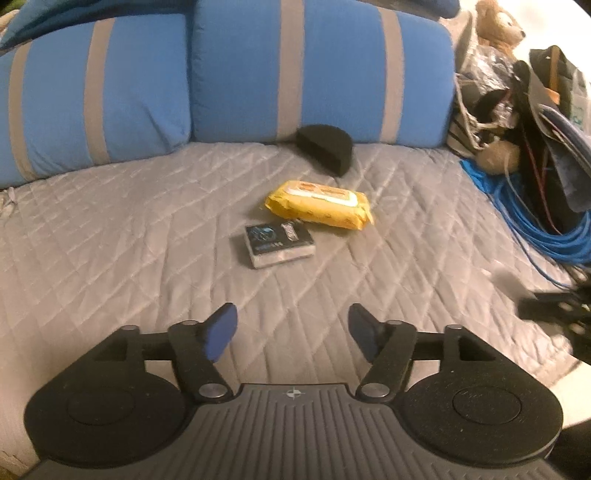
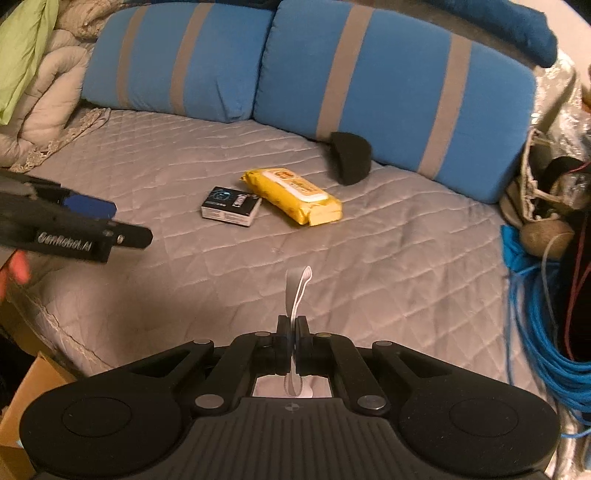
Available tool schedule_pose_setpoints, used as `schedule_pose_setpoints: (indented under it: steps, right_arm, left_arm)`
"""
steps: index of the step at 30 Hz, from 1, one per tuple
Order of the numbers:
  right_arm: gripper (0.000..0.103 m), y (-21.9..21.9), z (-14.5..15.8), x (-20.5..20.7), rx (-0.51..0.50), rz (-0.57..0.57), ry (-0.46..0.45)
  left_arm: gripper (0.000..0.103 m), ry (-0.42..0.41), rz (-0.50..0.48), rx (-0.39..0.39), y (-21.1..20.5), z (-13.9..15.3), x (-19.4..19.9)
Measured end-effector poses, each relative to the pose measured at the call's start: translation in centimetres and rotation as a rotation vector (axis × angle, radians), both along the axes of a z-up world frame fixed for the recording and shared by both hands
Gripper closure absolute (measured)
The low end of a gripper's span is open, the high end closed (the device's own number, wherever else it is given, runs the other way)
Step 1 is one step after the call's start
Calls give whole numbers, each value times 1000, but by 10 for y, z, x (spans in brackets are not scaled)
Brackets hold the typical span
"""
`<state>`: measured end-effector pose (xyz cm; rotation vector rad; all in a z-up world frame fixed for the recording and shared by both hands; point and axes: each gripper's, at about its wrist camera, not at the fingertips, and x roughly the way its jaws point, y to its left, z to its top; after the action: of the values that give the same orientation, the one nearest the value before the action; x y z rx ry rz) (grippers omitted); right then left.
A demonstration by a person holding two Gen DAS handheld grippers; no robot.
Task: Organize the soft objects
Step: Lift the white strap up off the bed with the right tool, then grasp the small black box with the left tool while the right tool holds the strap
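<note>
Clamped between the closed fingers of the right hand-held gripper [image 2: 291, 345], a thin white strip [image 2: 297, 291] stands nearly upright, its long axis running away from the camera and its looped tip leaning slightly right above a grey quilted bed [image 2: 369, 258]; what the strip is made of cannot be told. Wide apart, the blue pads of the left hand-held gripper [image 1: 291, 332] grip nothing and hover over the same quilt, seen side-on at the left edge of the right wrist view [image 2: 88, 221]. Midway up the bed lies a yellow wipes pack [image 1: 319, 203], its long axis slanting from upper left to lower right in both views, with a small dark box [image 1: 279, 243] touching or just beside its near left end. Beyond them, a black half-round foam piece [image 1: 325, 149] rests against the base of the right one of two blue pillows with grey stripes [image 1: 321, 70]. Only the right wrist view shows the strip, a beige comforter [image 2: 44, 110] and a lime-green cloth [image 2: 22, 48] heaped at the bed's left end, plus a cardboard box [image 2: 26, 406] below the bed's edge. Only the left wrist view shows a tan stuffed bear [image 1: 498, 22] atop the clutter at right. Both views catch the coiled blue cable [image 1: 546, 236] beside the bed.
</note>
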<state>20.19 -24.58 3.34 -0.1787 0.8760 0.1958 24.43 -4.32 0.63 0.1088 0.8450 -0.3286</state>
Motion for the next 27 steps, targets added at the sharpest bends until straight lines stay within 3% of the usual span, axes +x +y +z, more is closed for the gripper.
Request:
schedule_pose_setpoints:
  steps: [12, 14, 27]
  right_arm:
    - [99, -13, 13, -22, 81, -66, 2]
    - [98, -12, 14, -24, 92, -66, 2]
    - [98, -11, 10, -20, 79, -54, 20]
  left_arm:
    - [29, -52, 47, 24, -10, -25, 39]
    - [24, -64, 45, 28, -15, -29, 46]
    - [21, -63, 44, 96, -40, -81, 91]
